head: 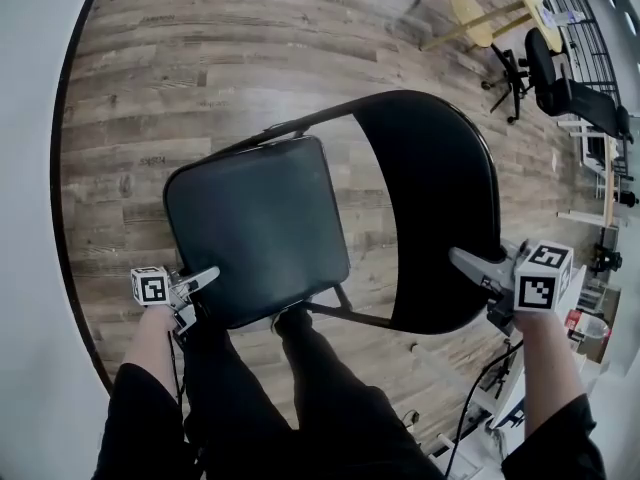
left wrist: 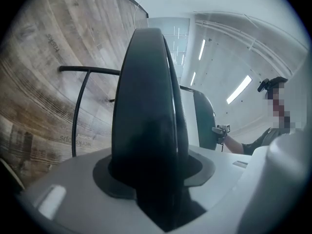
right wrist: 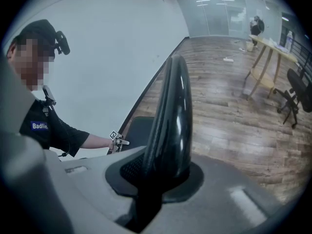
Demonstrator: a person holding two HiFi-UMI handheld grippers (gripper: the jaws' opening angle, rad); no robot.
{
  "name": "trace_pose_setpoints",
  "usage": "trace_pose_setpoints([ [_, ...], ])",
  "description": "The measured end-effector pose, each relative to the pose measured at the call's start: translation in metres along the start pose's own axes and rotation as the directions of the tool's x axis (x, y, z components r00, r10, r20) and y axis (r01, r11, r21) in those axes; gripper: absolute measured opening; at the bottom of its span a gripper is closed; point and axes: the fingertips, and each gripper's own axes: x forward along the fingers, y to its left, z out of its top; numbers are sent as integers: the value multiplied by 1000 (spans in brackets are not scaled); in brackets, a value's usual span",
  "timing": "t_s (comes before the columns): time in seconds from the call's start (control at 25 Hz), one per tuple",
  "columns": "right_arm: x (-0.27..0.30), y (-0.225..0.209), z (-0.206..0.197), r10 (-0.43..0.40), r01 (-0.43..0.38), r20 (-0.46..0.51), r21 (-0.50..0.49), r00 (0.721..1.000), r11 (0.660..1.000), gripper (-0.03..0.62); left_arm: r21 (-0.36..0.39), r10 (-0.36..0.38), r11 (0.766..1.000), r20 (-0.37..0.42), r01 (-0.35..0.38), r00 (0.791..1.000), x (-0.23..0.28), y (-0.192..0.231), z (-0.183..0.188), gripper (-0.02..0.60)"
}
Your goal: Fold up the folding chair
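1. Between the jaws of the left claw (head: 205,276) sits the padded black seat (head: 255,228) of the folding chair (head: 340,208). The pads are clamped on the seat's rim at the corner nearest the person, and the left gripper view shows that rim edge-on, filling the gap.
2. The right claw (head: 465,261) is clamped the same way on the rim of the black backrest (head: 430,208), at the side nearest the person. The right gripper view shows the glossy edge rising straight out of the closed jaws.
3. Seat and backrest stand apart, with bare planks visible between them, and a dark frame tube (head: 300,123) joins them along the far side.
4. The chair stands on the wooden floor (head: 200,68), close to its left edge, where a white wall (head: 40,118) runs.
5. The person's dark trouser legs (head: 300,398) are just behind the seat.
6. At the floor's far right corner are an office chair (head: 545,68) and a pale wooden table (head: 480,8).
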Motion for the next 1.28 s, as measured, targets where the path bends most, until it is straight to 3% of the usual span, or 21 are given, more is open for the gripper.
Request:
trace_pose_setpoints([
  [0.28, -5, 13, 6, -31, 30, -19, -18, 999, 999, 61, -18, 89, 996, 13, -89, 996, 1, 5, -8, 227],
  [0.36, -8, 16, 7, -40, 39, -22, -23, 999, 999, 60, -51, 96, 994, 16, -95, 995, 5, -8, -9, 225],
  [0.56, -15, 23, 7, -56, 55, -27, -37, 998, 998, 60, -52, 100, 994, 29, -98, 995, 15, -32, -10, 225],
  [1.28, -31, 53, 19, -124, 116, -59, -118, 991, 986, 58, -81, 250, 966, 78, -244, 965, 36, -92, -20, 209],
])
